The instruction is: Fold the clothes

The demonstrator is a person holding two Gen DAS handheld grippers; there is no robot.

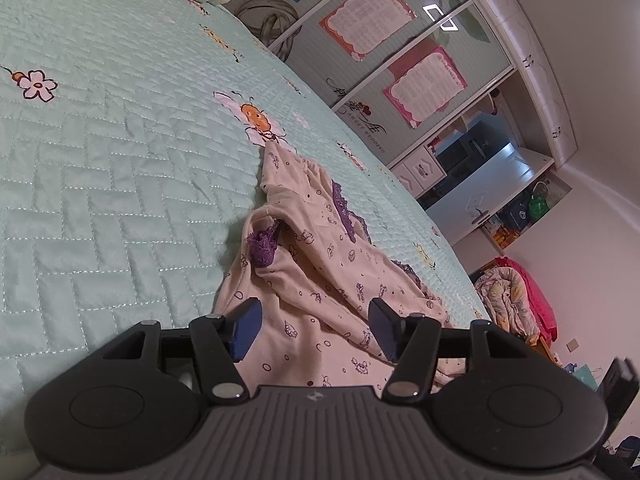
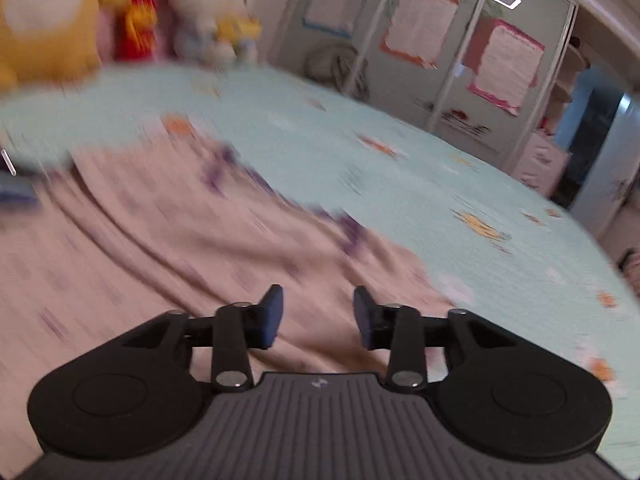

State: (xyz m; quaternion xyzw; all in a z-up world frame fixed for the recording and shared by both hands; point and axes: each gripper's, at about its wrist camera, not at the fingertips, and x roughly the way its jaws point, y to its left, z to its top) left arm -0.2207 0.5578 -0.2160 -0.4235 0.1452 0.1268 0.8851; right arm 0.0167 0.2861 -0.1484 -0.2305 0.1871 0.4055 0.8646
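Observation:
A cream garment [image 1: 316, 280] with small dark prints and purple lace trim lies rumpled on the mint quilted bedspread [image 1: 100, 160]. My left gripper [image 1: 314, 330] is open just above the garment's near part, with cloth showing between its blue pads [image 1: 246, 330]. In the right wrist view, which is motion-blurred, the same garment [image 2: 160, 248] spreads wide over the bedspread [image 2: 400, 168]. My right gripper [image 2: 318, 316] is open and empty above the garment's near edge.
Plush toys [image 2: 52, 16] sit at the head of the bed. A mirrored wardrobe with pink posters [image 1: 424, 80] stands beyond the bed's far edge. A heap of bedding [image 1: 516, 300] lies on the floor at the right.

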